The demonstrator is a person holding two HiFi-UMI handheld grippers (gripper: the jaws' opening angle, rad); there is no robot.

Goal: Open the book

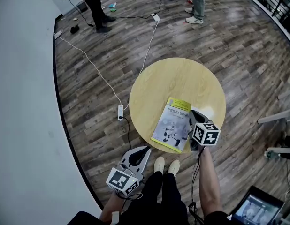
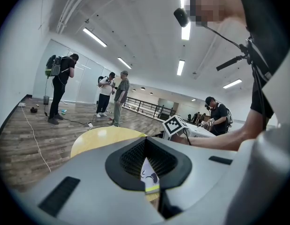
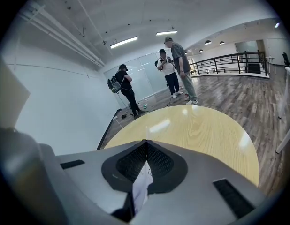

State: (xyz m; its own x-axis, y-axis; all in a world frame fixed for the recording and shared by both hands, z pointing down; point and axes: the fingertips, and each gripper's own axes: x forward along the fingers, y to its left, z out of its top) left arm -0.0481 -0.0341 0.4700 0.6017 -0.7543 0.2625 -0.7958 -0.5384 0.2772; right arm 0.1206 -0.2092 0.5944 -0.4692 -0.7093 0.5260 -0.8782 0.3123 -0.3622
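Lower left, the left gripper [image 1: 144, 152] hangs off the table [image 1: 182, 74], jaws pressed together on nothing. The book [image 1: 171, 125] lies closed near the table's lower edge. The right gripper [image 1: 194, 115], jaws also together, sits at its right side — best catch only the cover there and swing it leftward.

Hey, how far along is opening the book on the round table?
Done: nothing; the book lies closed, cover up, on the table. In hand: the right gripper sits at its right edge, jaws together; a grip on the cover isn't certain. The left gripper hangs off the table, shut. Left: lifting the cover.
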